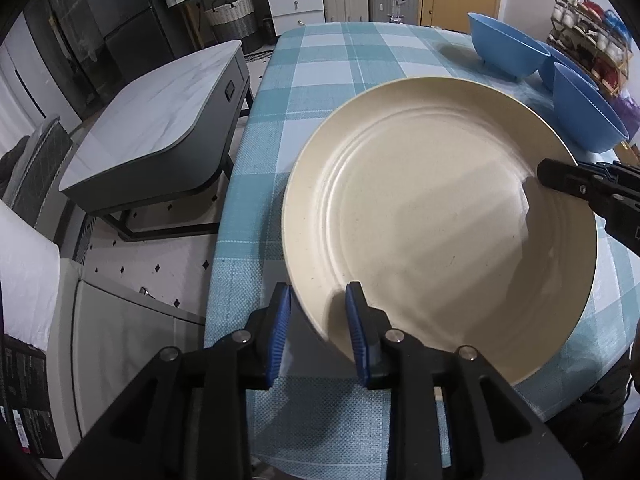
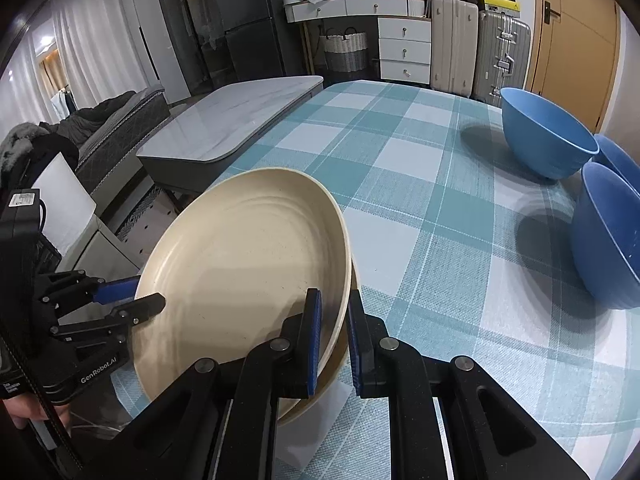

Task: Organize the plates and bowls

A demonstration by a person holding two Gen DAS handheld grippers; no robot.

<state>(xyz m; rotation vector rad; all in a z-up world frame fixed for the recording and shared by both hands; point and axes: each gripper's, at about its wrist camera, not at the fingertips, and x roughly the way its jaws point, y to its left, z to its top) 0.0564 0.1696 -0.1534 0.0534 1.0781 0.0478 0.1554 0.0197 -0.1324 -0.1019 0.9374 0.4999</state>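
A cream plate (image 1: pixel 440 220) lies on a second cream plate on the checked tablecloth (image 1: pixel 320 64). In the right wrist view the upper plate (image 2: pixel 240 264) is tilted, with the lower plate's rim (image 2: pixel 340 344) showing beneath it. My left gripper (image 1: pixel 316 328) straddles the plate's near rim with a gap between pad and rim. My right gripper (image 2: pixel 334 336) straddles the opposite rim, jaws apart. Three blue bowls (image 1: pixel 508 48) stand at the far right; they also show in the right wrist view (image 2: pixel 548 136).
A grey marble-topped low table (image 1: pixel 160 128) stands left of the table edge. White drawers (image 2: pixel 404 48), a basket (image 2: pixel 346 52) and suitcases (image 2: pixel 476 52) line the back wall. A rack of cups (image 1: pixel 588 36) stands beyond the bowls.
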